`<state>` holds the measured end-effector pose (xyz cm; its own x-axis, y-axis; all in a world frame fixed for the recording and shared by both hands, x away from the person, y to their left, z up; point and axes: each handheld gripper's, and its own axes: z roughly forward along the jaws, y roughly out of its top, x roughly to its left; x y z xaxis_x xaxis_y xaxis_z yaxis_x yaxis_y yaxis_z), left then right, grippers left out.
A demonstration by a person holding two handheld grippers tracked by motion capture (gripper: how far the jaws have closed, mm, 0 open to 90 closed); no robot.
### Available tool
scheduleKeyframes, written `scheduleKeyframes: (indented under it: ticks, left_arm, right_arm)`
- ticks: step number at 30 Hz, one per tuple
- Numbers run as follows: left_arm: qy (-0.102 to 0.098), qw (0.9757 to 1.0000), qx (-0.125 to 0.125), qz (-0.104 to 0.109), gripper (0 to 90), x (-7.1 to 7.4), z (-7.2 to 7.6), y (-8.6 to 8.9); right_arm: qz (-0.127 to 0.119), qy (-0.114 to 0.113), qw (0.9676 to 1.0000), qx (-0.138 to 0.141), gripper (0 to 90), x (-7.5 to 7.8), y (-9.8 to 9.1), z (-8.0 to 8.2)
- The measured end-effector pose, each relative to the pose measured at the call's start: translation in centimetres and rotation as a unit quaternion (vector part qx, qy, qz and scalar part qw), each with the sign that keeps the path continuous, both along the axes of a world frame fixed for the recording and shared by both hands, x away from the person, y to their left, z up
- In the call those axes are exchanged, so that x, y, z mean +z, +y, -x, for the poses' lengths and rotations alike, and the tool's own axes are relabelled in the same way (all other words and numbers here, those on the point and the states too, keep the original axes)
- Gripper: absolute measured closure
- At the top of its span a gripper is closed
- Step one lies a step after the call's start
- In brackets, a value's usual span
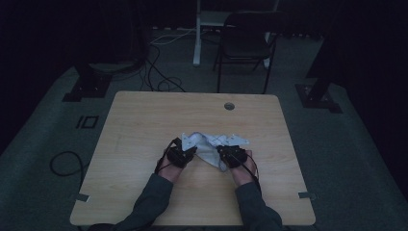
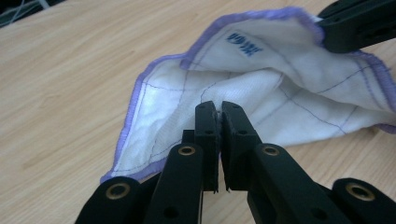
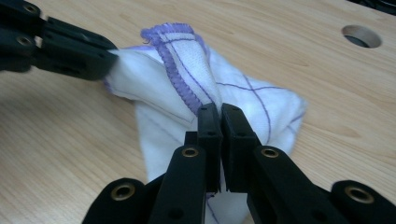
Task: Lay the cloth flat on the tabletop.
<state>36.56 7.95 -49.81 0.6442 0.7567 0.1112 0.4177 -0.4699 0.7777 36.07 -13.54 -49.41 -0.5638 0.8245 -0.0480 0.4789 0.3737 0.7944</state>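
High view: white cloth [image 1: 213, 143] crumpled near mid-table [image 1: 144, 120], toward the near edge, stretched side to side. Left gripper [image 1: 192, 150] pinching its left end, right gripper [image 1: 222, 151] pinching its right end; both jaws pressed together on fabric, equally near.

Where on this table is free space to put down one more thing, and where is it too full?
The table is bare between the cloth and the far edge, apart from the round hole, and along its left and right sides. The middle near the front is crowded: the left gripper and right gripper both pinch the cloth there.
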Motion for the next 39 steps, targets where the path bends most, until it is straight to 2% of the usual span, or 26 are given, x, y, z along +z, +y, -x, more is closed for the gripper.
scheduleKeyframes:
  ticks: [9,18,31,32,39]
  left_arm:
    - [-0.005,0.9999,0.012,0.003,86.7,0.7,-0.4,1.0]
    - [-0.005,0.9996,0.026,0.002,87.1,0.8,-0.8,2.0]
    - [0.003,0.9979,0.065,0.004,87.4,1.0,-1.3,5.0]
    - [0.006,0.9971,0.075,0.007,87.4,1.0,-1.3,5.8]
    - [0.019,0.9961,0.085,0.018,87.4,0.8,-1.2,6.9]
  right_arm:
    - [-0.004,-0.002,0.9999,-0.017,87.9,0.2,-1.4,0.0]
    - [-0.007,-0.007,0.9992,-0.038,87.9,0.6,-3.3,-0.1]
    - [-0.013,-0.01,0.9976,-0.068,87.9,0.9,-5.8,0.0]
    - [-0.014,-0.01,0.9971,-0.074,88.0,0.9,-6.2,0.0]
    - [-0.019,-0.011,0.9965,-0.081,88.0,0.9,-6.8,0.1]
